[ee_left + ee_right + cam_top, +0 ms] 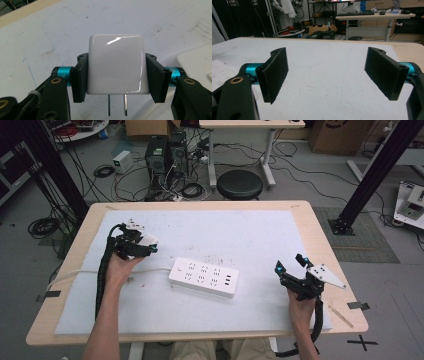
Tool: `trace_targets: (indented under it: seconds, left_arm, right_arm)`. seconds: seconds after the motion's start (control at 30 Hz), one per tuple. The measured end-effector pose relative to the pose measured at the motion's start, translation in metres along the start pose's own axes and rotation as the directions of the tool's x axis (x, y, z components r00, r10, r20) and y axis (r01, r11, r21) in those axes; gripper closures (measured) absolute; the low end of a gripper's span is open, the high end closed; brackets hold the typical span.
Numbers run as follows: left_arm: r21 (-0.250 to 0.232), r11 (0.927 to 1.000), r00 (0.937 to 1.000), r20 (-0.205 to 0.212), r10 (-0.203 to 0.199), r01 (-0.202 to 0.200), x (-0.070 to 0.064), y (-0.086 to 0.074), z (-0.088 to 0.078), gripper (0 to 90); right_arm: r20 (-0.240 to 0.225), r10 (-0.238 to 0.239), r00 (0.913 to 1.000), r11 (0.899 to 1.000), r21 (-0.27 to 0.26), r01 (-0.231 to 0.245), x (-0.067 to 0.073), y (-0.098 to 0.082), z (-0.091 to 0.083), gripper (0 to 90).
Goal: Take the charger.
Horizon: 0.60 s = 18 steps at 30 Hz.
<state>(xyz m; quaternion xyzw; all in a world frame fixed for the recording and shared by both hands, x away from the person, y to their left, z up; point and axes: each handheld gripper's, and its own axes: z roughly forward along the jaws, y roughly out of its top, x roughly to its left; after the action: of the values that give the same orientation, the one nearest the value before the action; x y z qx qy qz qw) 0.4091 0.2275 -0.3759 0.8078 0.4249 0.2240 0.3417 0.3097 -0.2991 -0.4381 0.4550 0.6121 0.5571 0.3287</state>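
Strip [203, 277] is sitting mid-worktop [210, 206], the sole obstacle lying between the two hands; its cord [82, 271] is running off left, under the left gripper [150, 243]. Mat [240, 237] beyond the strip is lying bare, so passage there is staying free. Right gripper [289, 263] is facing bare mat, its fingers [274, 72] standing wide with a bare gap between. Plug [117, 66] is taking up the whole gap between the left fingers [80, 77], prongs pointing down.
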Motion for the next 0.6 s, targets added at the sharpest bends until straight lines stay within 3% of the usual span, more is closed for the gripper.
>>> trace_targets:
  seconds: [0.03,0.1,0.27,0.6]
  left_arm:
    - [0.000,1.0000,1.0000,0.000,0.000,0.000,0.000,0.000,0.000,42.4]
    - [-0.018,0.9993,0.9995,0.003,0.033,-0.033,-0.012,0.002,-0.010,42.5]
    - [-0.052,0.9976,0.9986,0.020,0.048,-0.047,-0.028,0.003,-0.023,42.5]
    - [-0.069,0.9955,0.9960,0.056,0.069,-0.065,-0.049,0.004,-0.029,42.5]
  right_arm:
    - [0.000,0.000,1.0000,1.000,0.000,0.000,0.000,0.000,0.000,19.6]
    - [-0.009,-0.007,0.9999,1.000,0.002,0.007,0.000,0.000,0.001,19.6]
    - [-0.012,-0.002,0.9999,1.000,0.007,0.002,0.001,0.001,0.001,19.6]
    - [-0.027,-0.002,0.9996,1.000,0.016,0.002,0.001,0.001,0.002,19.6]
